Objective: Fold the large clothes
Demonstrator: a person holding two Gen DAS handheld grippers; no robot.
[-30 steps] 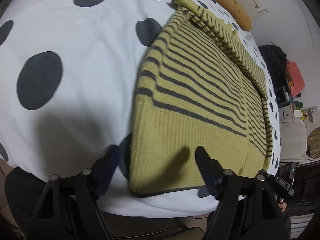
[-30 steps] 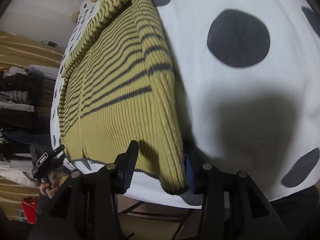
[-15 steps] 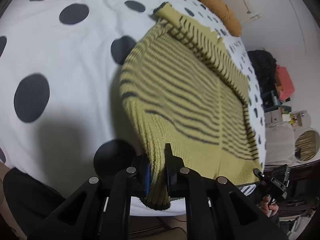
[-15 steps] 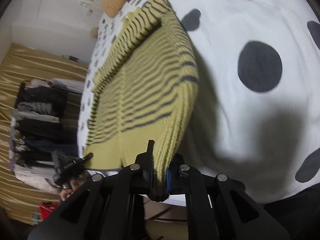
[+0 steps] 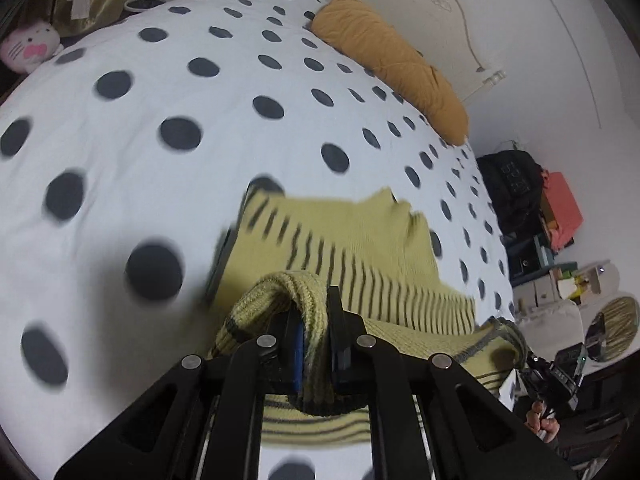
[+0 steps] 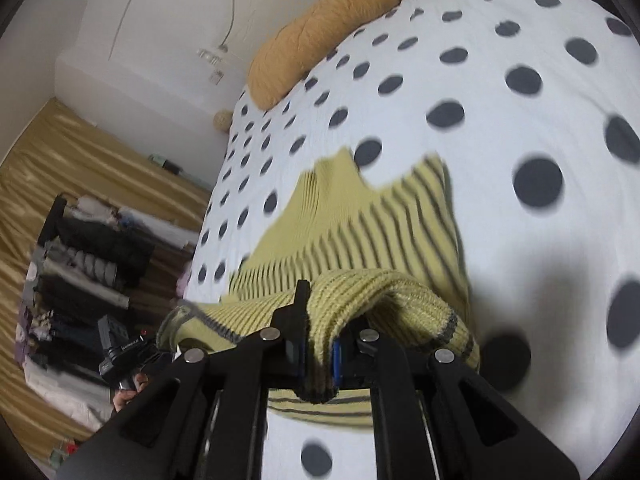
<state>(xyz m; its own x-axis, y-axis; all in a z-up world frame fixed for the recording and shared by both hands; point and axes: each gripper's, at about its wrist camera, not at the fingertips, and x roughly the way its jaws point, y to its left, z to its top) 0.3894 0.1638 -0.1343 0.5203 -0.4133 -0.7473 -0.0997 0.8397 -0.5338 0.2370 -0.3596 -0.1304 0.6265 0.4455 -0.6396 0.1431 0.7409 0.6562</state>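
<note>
Both claws have just closed on the hem of the yellow striped sweater [image 5: 360, 256]: the left claw [image 5: 316, 344] and right claw [image 6: 318, 354] each pinch a bottom corner, now lifted off the bed [image 5: 160, 92] toward the collar beyond them. This likely begins the bottom-to-top fold. The sleeves are hidden, and motion blur smears the far edge.

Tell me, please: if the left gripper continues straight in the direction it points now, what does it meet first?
Probably the yellow knitted sweater with dark stripes, spread just ahead of the left gripper, which grips its hem; depth is unclear.
</note>
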